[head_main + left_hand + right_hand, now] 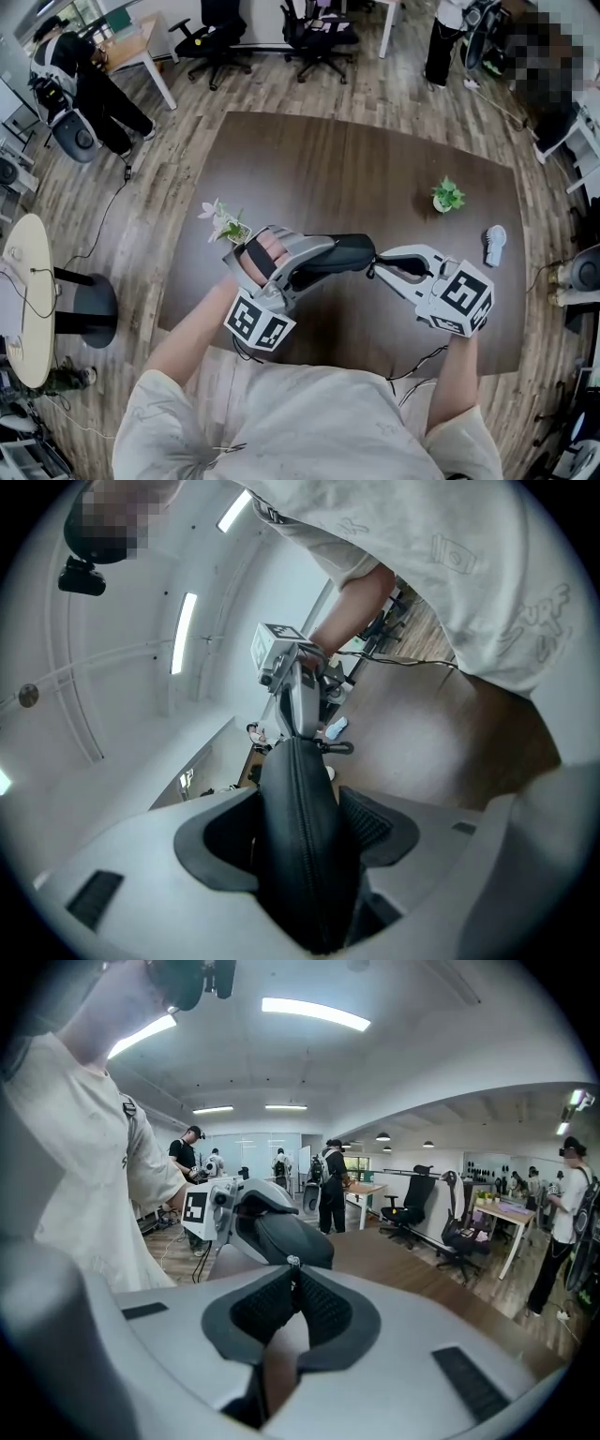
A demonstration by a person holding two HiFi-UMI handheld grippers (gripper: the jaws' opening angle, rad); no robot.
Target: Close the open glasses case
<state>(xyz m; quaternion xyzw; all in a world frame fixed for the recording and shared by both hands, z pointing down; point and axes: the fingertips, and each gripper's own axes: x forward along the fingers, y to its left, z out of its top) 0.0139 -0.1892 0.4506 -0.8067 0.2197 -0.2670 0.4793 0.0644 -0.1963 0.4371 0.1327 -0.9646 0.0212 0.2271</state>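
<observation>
A black zip-up glasses case [339, 254] hangs in the air over the brown table [375, 159], held between both grippers. My left gripper [314, 265] is shut on the case's body; in the left gripper view the case [302, 855] fills the gap between the pads, zip seam facing up. My right gripper [377, 268] meets the case's right end. In the right gripper view its pads [323, 1312] are pinched almost together on the small metal zip pull [293, 1262] at the near tip of the case [281, 1234]. The case's halves look drawn together along the seam.
A small green potted plant [447, 195] and a pale blue-white object [495, 244] sit on the table's right side. White flowers [222, 223] stand just left of my left gripper. Office chairs [314, 33] and people stand beyond the table's far edge.
</observation>
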